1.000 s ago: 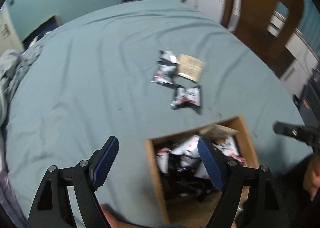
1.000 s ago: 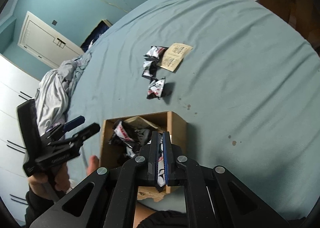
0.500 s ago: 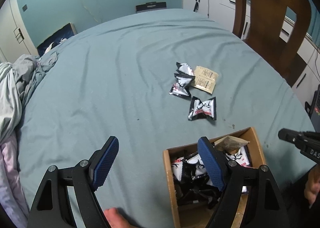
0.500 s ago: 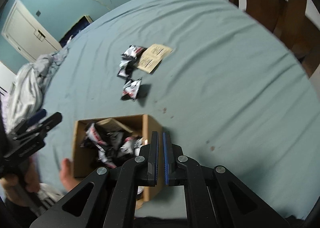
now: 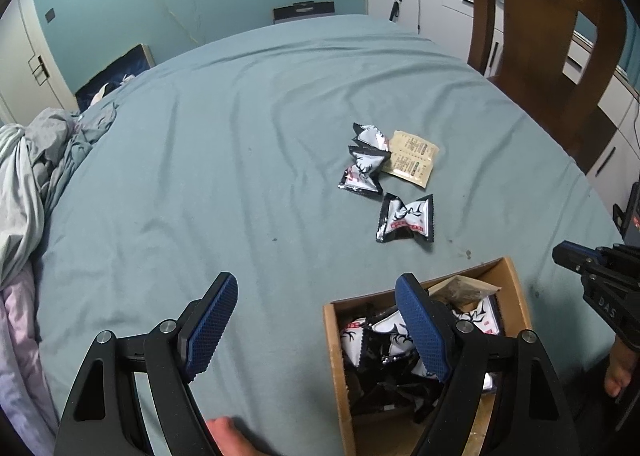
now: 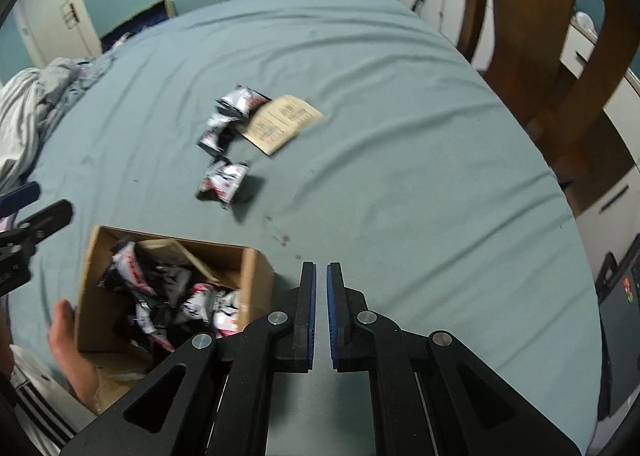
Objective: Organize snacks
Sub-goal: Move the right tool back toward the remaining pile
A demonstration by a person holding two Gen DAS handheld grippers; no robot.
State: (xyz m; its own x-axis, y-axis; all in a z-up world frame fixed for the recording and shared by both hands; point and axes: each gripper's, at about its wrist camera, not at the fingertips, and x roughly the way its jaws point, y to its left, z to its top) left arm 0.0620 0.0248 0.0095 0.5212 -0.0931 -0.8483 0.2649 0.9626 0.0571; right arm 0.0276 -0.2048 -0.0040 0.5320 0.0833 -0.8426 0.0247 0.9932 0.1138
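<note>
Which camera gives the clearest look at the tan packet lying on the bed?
The left wrist view: the tan packet is sharp there, its printed panel visible, one edge tucked under a black-and-white snack. The right wrist view shows it too, but motion-blurred.

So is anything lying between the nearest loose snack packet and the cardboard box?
Nothing visible: only bare teal sheet separates the nearest packet from the open box. The other packets lie beyond it.

The letters "DAS" stand in pale print on the black plastic body of the right gripper [image 5: 576,260], at four o'clock in the left wrist view.
</note>
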